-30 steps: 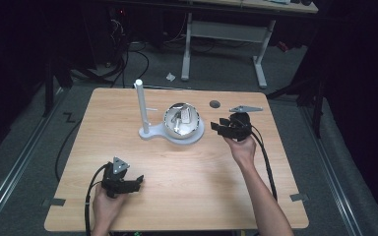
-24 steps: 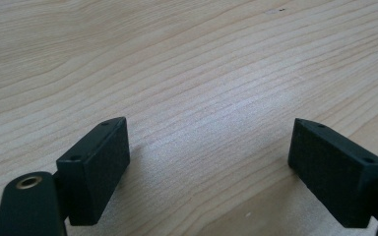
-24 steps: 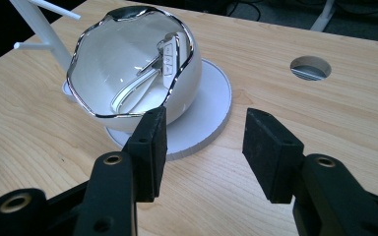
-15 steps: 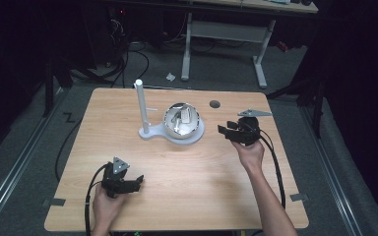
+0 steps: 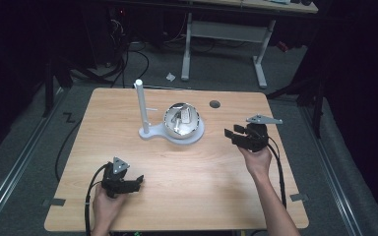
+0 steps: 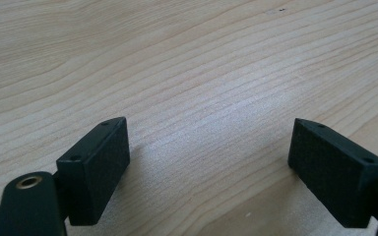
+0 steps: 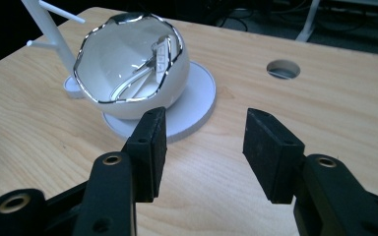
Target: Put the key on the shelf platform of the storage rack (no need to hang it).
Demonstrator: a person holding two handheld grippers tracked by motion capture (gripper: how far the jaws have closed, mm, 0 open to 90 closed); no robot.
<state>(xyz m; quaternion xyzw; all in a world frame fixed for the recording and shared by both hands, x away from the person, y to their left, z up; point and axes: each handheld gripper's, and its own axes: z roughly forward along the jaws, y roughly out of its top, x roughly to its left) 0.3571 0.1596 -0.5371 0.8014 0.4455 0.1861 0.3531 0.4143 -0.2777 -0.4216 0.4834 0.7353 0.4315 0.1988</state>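
High view: the left gripper (image 5: 126, 183) rests low on the light wooden bench (image 5: 177, 167); the right gripper (image 5: 238, 135) hovers right of a white bowl with a silver rim (image 5: 181, 120).

Left gripper view: fingers (image 6: 96, 167) wide, empty.

Right gripper view: fingers (image 7: 150, 152) parted, empty; bowl (image 7: 128, 69) just beyond.

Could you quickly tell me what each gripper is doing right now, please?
Left gripper: open, empty, over bare table.
Right gripper: open, empty, facing the white bowl.

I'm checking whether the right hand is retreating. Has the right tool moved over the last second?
Yes. The right tool has pulled back from the white bowl, toward the table's right edge and the person; a second ago it was right beside the bowl.
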